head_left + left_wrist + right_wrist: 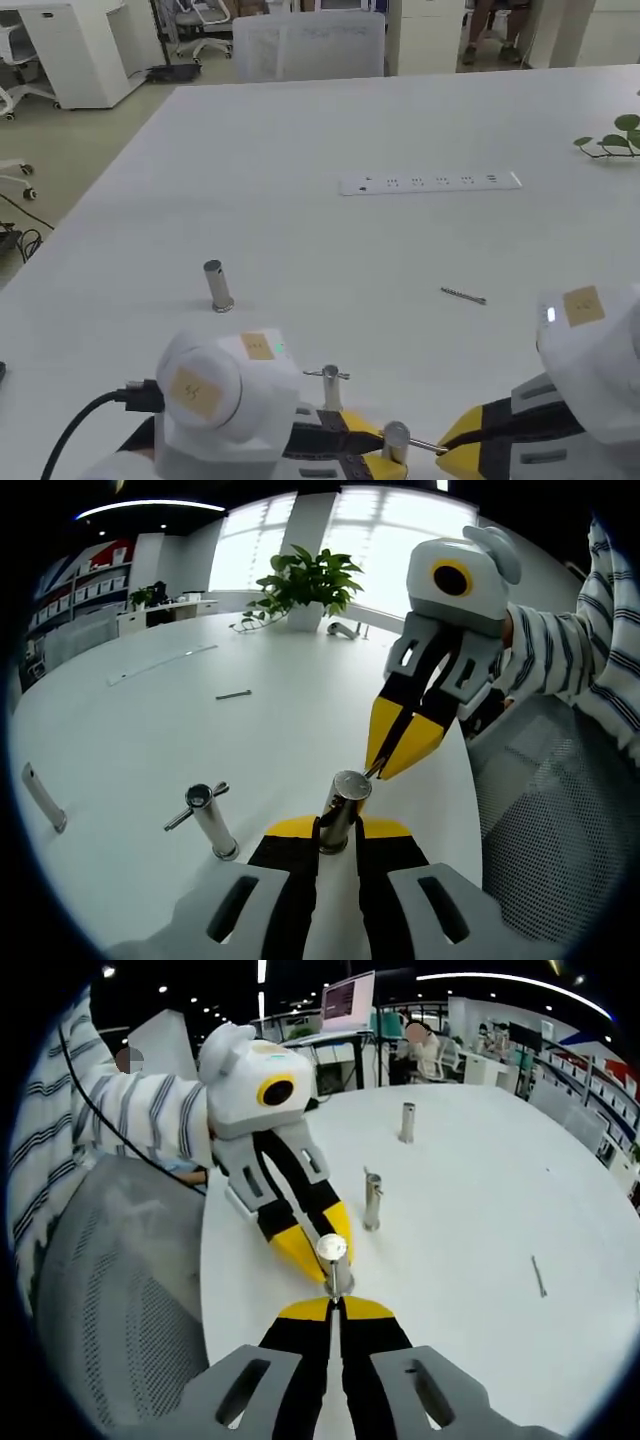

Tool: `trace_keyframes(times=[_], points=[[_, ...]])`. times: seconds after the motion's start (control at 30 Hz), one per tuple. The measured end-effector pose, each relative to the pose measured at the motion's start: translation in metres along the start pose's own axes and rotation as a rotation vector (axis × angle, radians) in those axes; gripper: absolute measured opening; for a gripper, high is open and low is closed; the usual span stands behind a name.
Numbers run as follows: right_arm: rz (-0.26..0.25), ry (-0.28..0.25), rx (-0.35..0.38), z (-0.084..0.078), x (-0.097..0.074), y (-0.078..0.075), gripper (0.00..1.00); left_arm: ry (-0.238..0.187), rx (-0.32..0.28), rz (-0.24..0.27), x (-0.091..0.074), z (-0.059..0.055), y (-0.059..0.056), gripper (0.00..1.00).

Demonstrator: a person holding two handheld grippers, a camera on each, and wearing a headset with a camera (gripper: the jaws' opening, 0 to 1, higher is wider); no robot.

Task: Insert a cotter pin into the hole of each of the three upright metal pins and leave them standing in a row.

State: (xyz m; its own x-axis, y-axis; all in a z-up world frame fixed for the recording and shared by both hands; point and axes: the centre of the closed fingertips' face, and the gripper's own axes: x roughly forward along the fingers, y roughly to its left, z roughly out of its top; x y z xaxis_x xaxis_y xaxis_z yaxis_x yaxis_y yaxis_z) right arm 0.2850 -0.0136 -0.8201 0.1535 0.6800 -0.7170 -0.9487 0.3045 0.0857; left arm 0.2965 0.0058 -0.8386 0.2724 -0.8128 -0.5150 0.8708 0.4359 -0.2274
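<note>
The second of the three insertions is judged to be in hand. The left gripper (340, 832) is clamped on the shaft of an upright metal pin (345, 792), which is held between its jaws at the tips. The right gripper (335, 1310) is closed on a cotter pin (422, 445), with the jaws together and only the end of the thin wire seen past them. That end is at the head of the held pin, directly in front of the right gripper, but whether it has entered the hole cannot be told.

Off the left gripper's left side, near it, a fitted pin (210, 822) is seen standing with a cotter pin across its top (so one is counted as done). Farther off on the same side stands a bare pin (42, 798). A loose cotter pin (463, 294) lies on the table (300, 200), well ahead of the right gripper.

For the next move, the wire must be lined up with the cross hole and pushed straight through while the metal pin is held steady and upright. A slight turn of the held pin may be needed.
</note>
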Motion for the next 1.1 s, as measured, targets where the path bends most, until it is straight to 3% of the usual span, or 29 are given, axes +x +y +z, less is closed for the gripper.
trace_keyframes(times=[0.6, 0.77, 1.1], points=[[0.026, -0.014, 0.003, 0.0032, 0.004, 0.0018, 0.04, -0.013, -0.005, -0.006, 0.0026, 0.0005, -0.0023, 0.12], [0.015, -0.022, -0.015, 0.0014, 0.0018, -0.0009, 0.11, -0.012, -0.006, -0.006, 0.0025, 0.0001, -0.0025, 0.12], [0.012, -0.039, 0.023, 0.0026, -0.0023, -0.0016, 0.06, -0.012, -0.009, -0.004, 0.002, 0.0001, -0.0027, 0.12]])
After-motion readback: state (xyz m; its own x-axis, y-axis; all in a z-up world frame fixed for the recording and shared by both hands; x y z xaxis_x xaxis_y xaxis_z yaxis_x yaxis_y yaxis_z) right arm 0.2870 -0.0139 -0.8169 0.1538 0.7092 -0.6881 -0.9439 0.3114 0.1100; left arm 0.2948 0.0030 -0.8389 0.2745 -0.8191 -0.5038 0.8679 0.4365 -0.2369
